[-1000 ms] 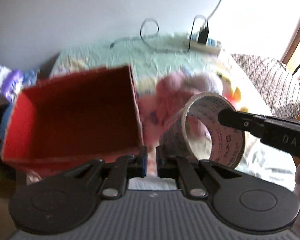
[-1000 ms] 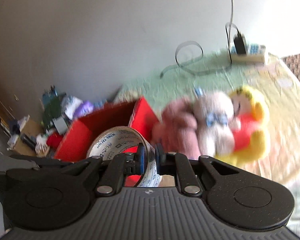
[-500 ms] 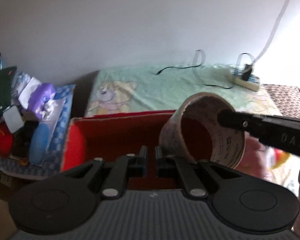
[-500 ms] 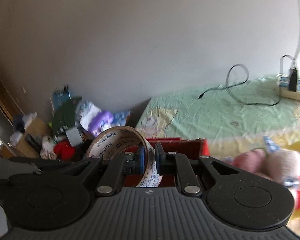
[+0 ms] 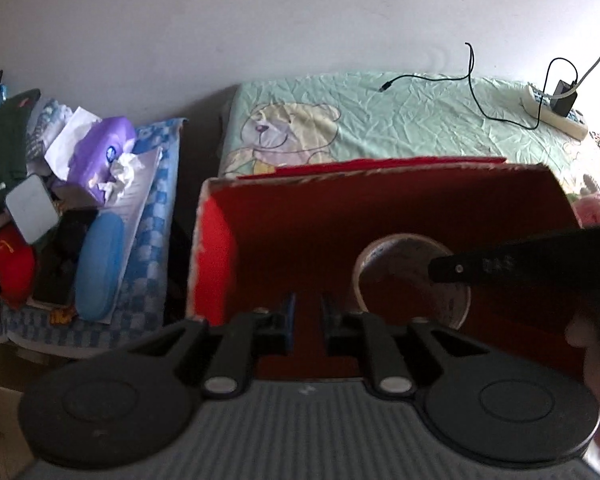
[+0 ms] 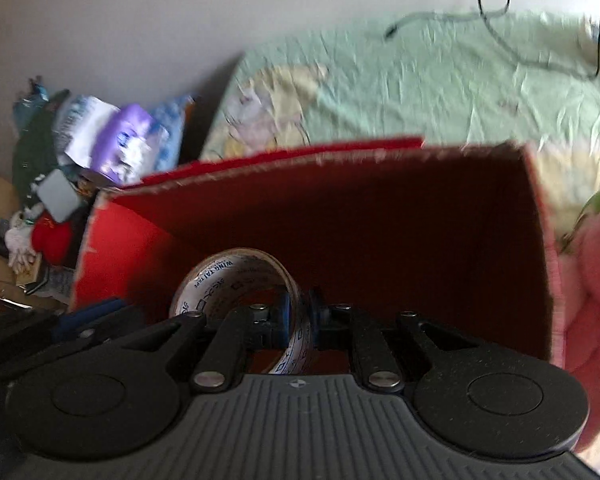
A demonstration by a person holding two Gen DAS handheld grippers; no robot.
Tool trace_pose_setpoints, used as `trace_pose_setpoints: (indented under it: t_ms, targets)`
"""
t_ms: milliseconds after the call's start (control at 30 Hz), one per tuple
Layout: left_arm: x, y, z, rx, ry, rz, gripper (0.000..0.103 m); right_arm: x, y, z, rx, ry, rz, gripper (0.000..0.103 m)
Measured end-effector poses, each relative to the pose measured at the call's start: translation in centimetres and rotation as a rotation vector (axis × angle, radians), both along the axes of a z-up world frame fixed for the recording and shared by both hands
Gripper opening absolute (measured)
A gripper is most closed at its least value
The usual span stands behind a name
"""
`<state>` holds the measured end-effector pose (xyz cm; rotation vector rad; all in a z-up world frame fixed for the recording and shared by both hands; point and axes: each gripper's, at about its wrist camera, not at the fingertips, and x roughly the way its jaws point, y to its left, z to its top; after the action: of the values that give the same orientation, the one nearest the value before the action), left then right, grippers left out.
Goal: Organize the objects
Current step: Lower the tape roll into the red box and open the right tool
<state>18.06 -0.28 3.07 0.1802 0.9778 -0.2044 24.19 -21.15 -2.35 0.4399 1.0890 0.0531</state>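
Right wrist view shows the right tongs (image 6: 298, 322) pinched on the wall of a roll of clear packing tape with blue print on its core (image 6: 236, 280), one pad inside the ring and one outside. The roll hangs inside the open red cardboard box (image 6: 116, 256), near its left wall, and I cannot tell whether it touches the floor of the box yet. From the left wrist view the same roll (image 5: 410, 280) sits low in the box (image 5: 214, 256), with the black arm of the right tongs (image 5: 456, 269) reaching in from the right.

The left tongs (image 5: 305, 322) have just been opening a little; a narrow gap shows between the blue pads and nothing is in it. They stand at the near edge of the box.

Risks, as I judge them: the grip is on a thin curved wall only, so the roll may swing or slip if the hand jerks. Let go while still upright and it could roll on its rim and strike a wall of the box. The cardboard looks light and stands on the pale green bedsheet with a bear print (image 5: 380, 120), a soft base, so a knock from either tool could tip or shove it toward the pink plush toy (image 6: 588, 280) just beside its right wall. Both tools are crowded together here and may collide.
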Motion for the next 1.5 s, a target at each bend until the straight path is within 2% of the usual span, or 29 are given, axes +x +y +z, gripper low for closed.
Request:
trace_pose_setpoints:
  t_ms: [100,267,400,567,700,867,1067,1300,1500]
  targets:
    - [-0.3,0.6,-0.3,-0.003,-0.006,-0.022,0.014,1.1,0.8,-1.0,0.008,0.054,-0.002,0.012]
    - [-0.3,0.7,-0.9,0.026,-0.013,-0.034,0.014,2.8,1.2,-2.1,0.105,0.102,-0.037,0.014]
    - [0.3,0.9,-1.4,0.032,0.0,-0.016,0.014,4.0,2.0,-2.6,0.154,0.087,-0.039,0.014]
    - [0.9,0.6,-1.8,0.052,0.004,-0.008,0.014,4.6,2.8,-3.7,0.28,0.062,-0.018,0.018]
    - [1.1,0.1,-2.1,0.074,-0.003,-0.006,0.015,4.7,3.1,-3.5,0.289,0.029,0.009,0.026]
    - [1.4,-0.3,-2.6,0.101,-0.007,-0.001,0.016,4.4,2.1,-3.6,0.359,0.03,-0.009,0.027]
    - [1.7,-0.5,-3.1,0.119,-0.007,0.003,0.017,3.3,1.2,-2.5,0.351,0.007,-0.001,0.027]
    - [2.1,-0.6,-3.8,0.135,-0.005,0.009,0.019,1.8,0.4,-1.3,0.26,0.008,-0.014,0.027]
    - [2.1,-0.9,-4.1,0.142,-0.007,0.007,0.025,-0.5,0.8,0.0,0.074,-0.061,0.011,0.027]
